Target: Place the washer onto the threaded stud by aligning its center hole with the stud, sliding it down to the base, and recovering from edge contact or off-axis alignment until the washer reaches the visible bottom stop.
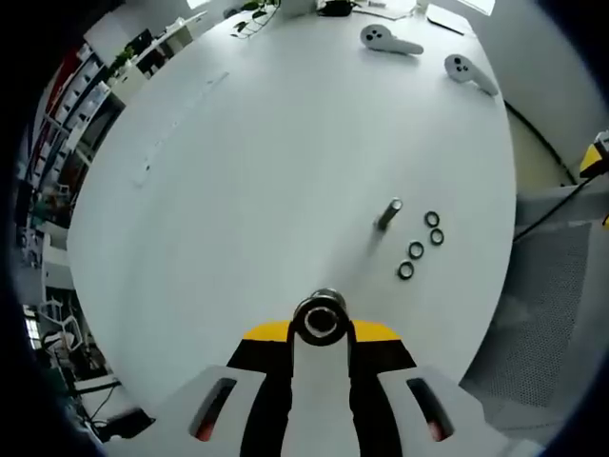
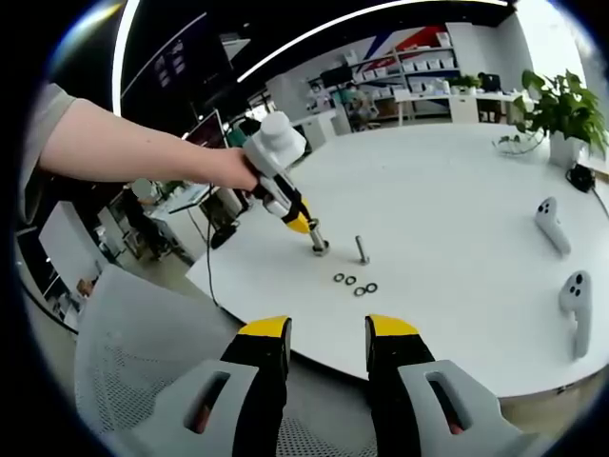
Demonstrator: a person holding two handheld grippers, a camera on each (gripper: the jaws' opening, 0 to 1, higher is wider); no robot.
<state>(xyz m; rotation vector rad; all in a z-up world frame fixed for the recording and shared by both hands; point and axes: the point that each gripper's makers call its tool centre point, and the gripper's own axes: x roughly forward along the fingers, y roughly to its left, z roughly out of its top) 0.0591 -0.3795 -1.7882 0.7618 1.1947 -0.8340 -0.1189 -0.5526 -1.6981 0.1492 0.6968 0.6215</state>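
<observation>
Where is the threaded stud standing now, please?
In the left gripper view, the threaded stud stands on the white table, right of centre, just left of four loose washers.

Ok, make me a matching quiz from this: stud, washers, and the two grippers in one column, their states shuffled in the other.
Things:
1. stud
2. washers
3. left gripper
4. right gripper

States:
A. jaws open, holding nothing
B. standing upright on the table
C. jaws shut on a round metal piece
D. four lying flat beside the stud

Pairs: 1-B, 2-D, 3-C, 4-A
</observation>
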